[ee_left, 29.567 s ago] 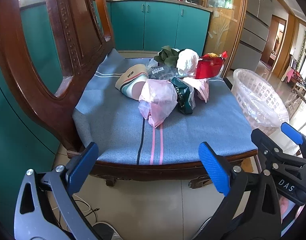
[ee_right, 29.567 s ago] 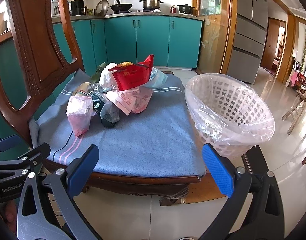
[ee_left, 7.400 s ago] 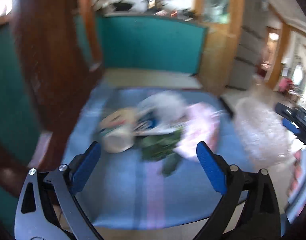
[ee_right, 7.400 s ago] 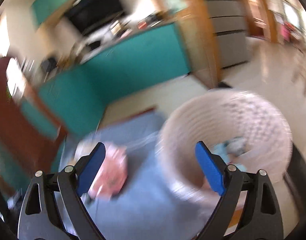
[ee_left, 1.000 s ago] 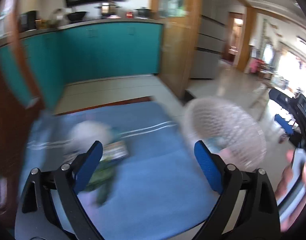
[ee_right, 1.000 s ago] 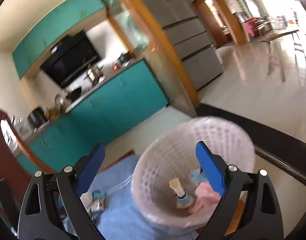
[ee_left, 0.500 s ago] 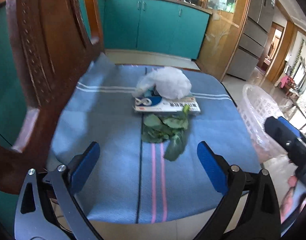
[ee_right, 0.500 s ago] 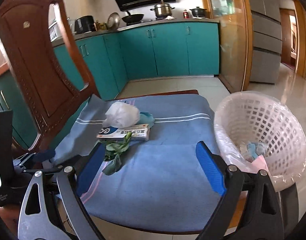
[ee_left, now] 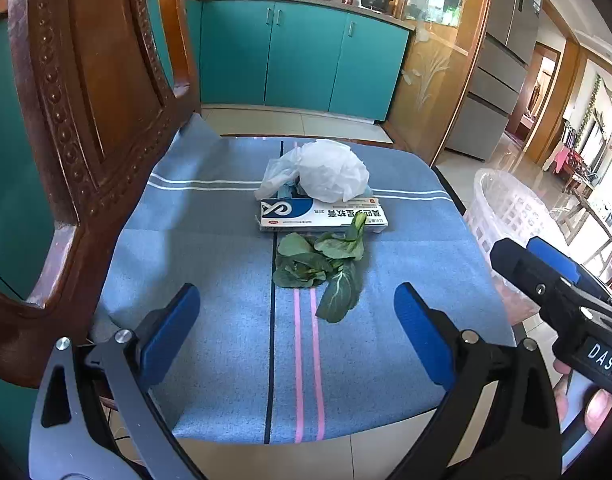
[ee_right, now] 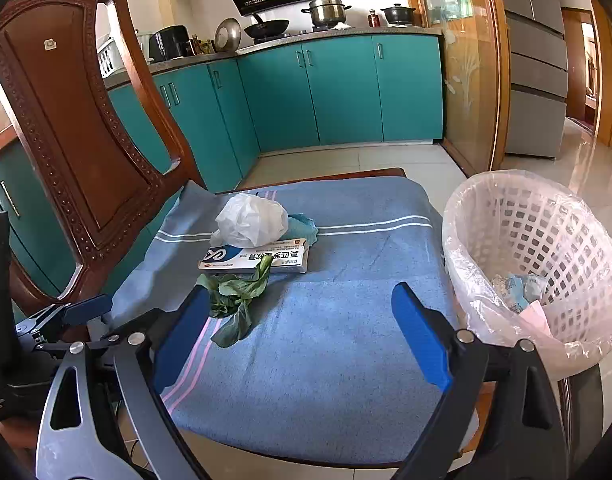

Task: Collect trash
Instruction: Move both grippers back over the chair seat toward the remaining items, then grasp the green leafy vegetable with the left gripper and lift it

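On the blue striped seat cloth (ee_left: 226,280) lie a crumpled white plastic bag (ee_left: 326,170), a flat white-and-blue box (ee_left: 322,214) in front of it, and green vegetable leaves (ee_left: 322,268) nearest me. The same bag (ee_right: 252,220), box (ee_right: 258,260) and leaves (ee_right: 234,300) show in the right wrist view. My left gripper (ee_left: 296,336) is open and empty, short of the leaves. My right gripper (ee_right: 302,332) is open and empty over the seat's front. The lined white basket (ee_right: 546,256) stands right of the seat with trash inside.
The carved wooden chair back (ee_left: 86,120) rises on the left. Teal kitchen cabinets (ee_left: 298,60) stand behind across a tiled floor. The basket (ee_left: 506,216) also shows at the right edge of the left wrist view, behind the right gripper body (ee_left: 566,304).
Both views have steadied on the seat and moved slightly closer. The pile has shrunk to the bag, box and leaves since the start. Both grippers stay open.
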Demonstrator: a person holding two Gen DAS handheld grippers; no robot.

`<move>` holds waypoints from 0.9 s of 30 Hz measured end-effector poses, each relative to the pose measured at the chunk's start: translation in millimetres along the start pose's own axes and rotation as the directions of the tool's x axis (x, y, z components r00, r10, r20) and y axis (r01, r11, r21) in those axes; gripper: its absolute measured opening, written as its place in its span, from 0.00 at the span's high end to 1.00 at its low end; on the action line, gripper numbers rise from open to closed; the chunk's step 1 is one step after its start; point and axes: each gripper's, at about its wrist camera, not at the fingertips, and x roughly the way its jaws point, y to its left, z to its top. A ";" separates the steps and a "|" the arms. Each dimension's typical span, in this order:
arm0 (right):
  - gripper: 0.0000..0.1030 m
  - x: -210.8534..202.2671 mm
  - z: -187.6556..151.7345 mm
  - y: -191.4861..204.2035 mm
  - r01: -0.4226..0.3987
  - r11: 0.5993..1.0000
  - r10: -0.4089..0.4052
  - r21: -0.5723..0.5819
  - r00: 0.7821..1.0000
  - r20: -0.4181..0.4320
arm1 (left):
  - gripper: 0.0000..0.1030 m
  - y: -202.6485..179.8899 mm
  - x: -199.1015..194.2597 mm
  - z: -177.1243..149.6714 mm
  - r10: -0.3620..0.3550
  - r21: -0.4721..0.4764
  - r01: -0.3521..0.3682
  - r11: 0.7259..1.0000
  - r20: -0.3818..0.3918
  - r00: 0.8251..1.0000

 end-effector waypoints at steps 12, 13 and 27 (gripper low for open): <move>0.13 -1.4 1.0 -2.7 -0.007 1.000 0.008 0.011 1.000 -0.001 | 0.06 -2.9 3.0 -1.1 0.008 0.020 -0.008 1.000 -0.001 1.000; 0.13 -1.7 1.3 -3.5 -0.006 1.000 0.006 0.014 1.000 0.000 | 0.06 -4.0 3.5 -1.5 0.006 0.028 -0.006 1.000 0.000 1.000; 0.13 -6.4 11.8 -46.2 0.024 0.989 -0.029 0.149 0.999 0.031 | 0.32 -71.7 72.6 14.4 0.083 0.324 -0.075 0.943 -0.010 0.997</move>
